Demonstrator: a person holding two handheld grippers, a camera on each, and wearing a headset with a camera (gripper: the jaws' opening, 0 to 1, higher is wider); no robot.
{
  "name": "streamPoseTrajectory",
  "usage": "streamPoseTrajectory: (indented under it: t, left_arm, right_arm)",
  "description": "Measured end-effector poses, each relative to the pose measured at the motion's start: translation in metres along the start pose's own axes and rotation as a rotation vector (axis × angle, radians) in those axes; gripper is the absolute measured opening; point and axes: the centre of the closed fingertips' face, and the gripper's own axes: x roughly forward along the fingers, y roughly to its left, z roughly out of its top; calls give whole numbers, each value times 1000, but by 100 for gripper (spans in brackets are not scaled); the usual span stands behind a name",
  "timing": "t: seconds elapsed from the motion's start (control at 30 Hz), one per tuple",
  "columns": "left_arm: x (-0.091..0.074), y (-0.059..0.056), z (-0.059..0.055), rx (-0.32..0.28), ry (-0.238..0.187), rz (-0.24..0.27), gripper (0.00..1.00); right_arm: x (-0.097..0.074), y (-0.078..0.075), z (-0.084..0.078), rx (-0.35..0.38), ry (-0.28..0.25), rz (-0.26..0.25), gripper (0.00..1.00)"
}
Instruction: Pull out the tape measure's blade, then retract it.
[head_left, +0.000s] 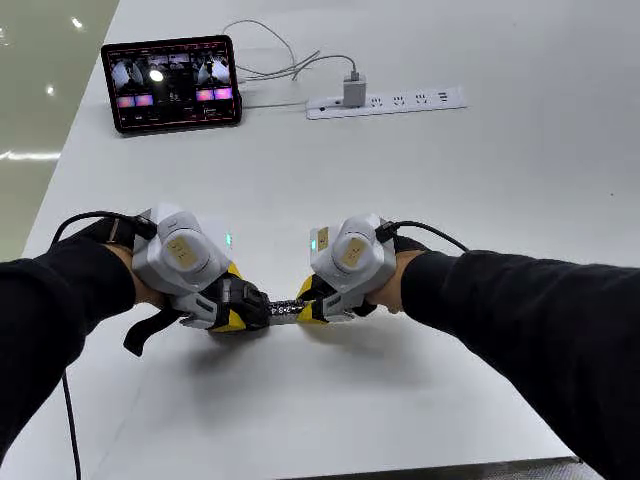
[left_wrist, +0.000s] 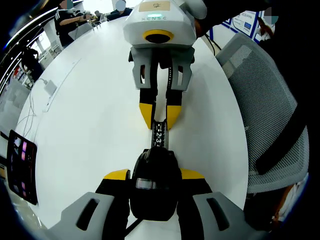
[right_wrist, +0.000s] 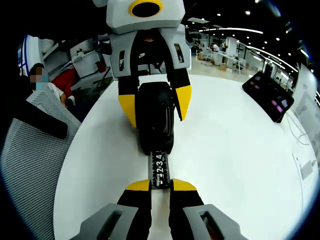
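Presently, low in the head view's frame, the left gripper is clamped around the black tape measure case at the near end of the white table. Just beside it, the right gripper pinches the tip of the short exposed blade, jaws nearly together. Farther back, a tablet lies upper left and a power strip upper centre.
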Motion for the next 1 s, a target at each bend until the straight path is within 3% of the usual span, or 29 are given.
streamPoseTrajectory:
  t: [1.0]
  left_arm:
    - [2,0,0,3,-11,4,30]
  right_arm:
    - [-11,-3,-14,14,8,-10,8]
